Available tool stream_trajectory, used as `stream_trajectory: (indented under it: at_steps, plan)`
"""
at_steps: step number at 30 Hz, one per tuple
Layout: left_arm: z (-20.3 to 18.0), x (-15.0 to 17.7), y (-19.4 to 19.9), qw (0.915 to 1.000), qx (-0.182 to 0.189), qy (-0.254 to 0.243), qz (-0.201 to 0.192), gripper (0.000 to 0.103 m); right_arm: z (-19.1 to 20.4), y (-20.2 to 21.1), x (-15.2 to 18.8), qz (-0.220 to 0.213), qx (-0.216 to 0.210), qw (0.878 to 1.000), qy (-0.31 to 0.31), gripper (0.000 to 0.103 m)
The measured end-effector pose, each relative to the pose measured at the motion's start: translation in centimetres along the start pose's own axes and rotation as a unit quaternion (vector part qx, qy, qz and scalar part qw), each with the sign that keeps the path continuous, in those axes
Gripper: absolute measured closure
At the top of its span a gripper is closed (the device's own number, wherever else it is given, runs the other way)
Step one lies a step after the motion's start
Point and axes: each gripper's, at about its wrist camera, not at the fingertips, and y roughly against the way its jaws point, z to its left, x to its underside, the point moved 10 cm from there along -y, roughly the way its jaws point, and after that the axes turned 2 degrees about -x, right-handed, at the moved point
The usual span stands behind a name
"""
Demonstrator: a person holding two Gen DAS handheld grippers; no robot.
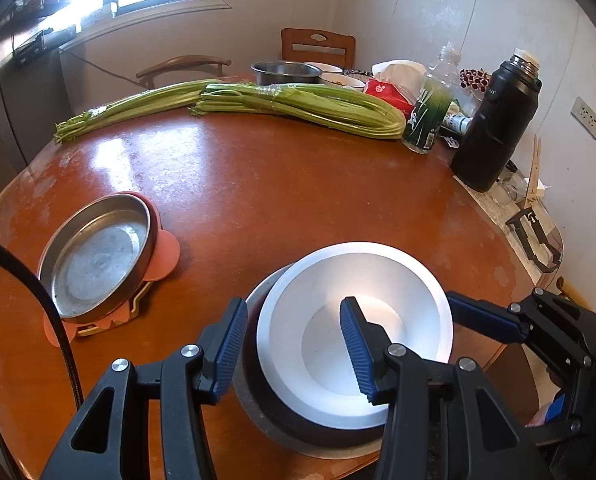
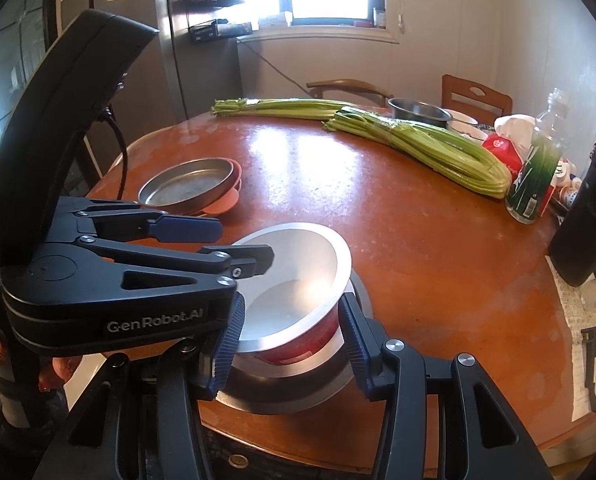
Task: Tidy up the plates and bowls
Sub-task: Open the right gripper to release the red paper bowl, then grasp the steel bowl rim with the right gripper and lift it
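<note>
round wooden table | white bowl tilted in steel plate, near edge | left gripper clamps bowl's left rim | right gripper clamps opposite rim | steel pan lies left, nearer left hand

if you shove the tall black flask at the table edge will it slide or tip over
The flask looks tall for its footprint and stands upright, so a push up high would likely tip it rather than slide it. It stands close to the table edge, so a tip could send it off. Its dark body looks matte, probably not slippery.
</note>
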Motion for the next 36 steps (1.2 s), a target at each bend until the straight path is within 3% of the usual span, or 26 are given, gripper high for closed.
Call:
stream_trajectory:
  at_steps: [28, 36]
  plan:
    - [2.3, 0.6, 2.6, 0.9989, -0.035, -0.002, -0.032, 0.050, -1.5, 1.0, -0.6, -0.018, 0.008, 0.999, -0.025, 0.050]
    - [1.3, 1.4, 1.4, 0.9997, -0.014, -0.007, -0.019, 0.047, -2.6, 0.4, -0.4, -0.014, 0.010, 0.999, -0.044, 0.049]
